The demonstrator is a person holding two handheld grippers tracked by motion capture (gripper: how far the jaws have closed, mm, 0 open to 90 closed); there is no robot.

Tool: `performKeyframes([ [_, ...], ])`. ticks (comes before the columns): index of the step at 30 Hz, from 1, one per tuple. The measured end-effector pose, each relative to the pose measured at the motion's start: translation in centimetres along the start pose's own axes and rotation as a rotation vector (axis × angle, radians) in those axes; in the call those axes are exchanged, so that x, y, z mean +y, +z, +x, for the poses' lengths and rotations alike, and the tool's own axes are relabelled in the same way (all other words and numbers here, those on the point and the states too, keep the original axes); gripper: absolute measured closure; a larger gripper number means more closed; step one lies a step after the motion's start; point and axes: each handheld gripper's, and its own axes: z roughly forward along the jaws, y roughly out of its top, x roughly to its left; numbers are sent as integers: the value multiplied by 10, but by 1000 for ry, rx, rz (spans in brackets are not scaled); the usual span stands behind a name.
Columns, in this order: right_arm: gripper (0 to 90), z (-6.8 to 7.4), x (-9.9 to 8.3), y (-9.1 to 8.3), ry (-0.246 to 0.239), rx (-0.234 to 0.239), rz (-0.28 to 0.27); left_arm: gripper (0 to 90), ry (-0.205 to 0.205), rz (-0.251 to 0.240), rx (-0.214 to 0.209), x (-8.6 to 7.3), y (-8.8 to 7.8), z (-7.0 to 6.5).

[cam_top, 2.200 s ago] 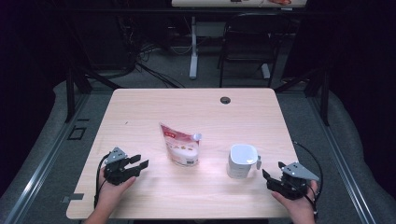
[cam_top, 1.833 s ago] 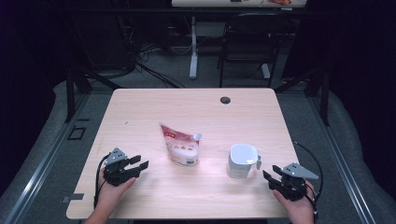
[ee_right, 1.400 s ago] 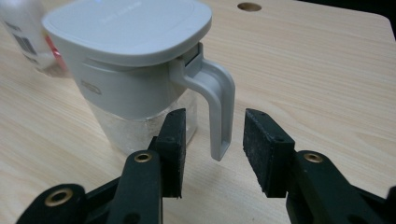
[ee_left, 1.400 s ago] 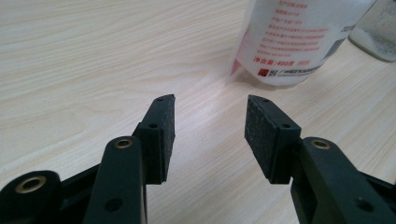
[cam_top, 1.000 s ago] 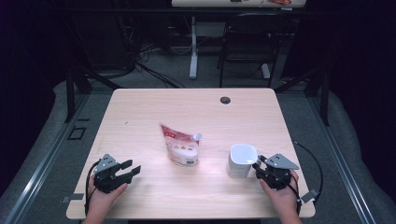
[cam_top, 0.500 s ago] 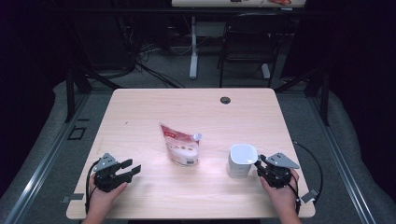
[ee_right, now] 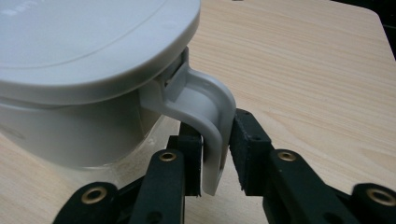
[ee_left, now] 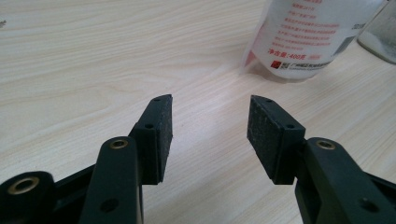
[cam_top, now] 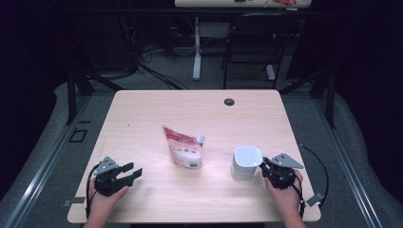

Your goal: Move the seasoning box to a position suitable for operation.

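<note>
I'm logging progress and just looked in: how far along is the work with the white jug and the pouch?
Early. Done: the right hand-held gripper has reached the white lidded jug. In hand: its jaws have just been closing around the jug's handle, pads close on either side. Left: the jug stands on the table, the pouch is untouched, and the left hand-held gripper waits open.

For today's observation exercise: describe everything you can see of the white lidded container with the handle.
The white plastic container stands upright on the wooden table, right of the pouch, closed by a flat rounded-square lid. Its curved handle sits between the closing jaws of the right gripper, pads at or near its sides.
</note>
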Motion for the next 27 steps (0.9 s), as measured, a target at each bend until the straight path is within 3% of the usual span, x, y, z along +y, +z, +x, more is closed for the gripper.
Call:
performKeyframes([
  [17,768,0,0,0,-41,24,-2,506,-4,-12,5,0,-3,1],
  [27,772,6,-1,-3,-79,77,-4,507,2,-5,-3,1,0,0],
])
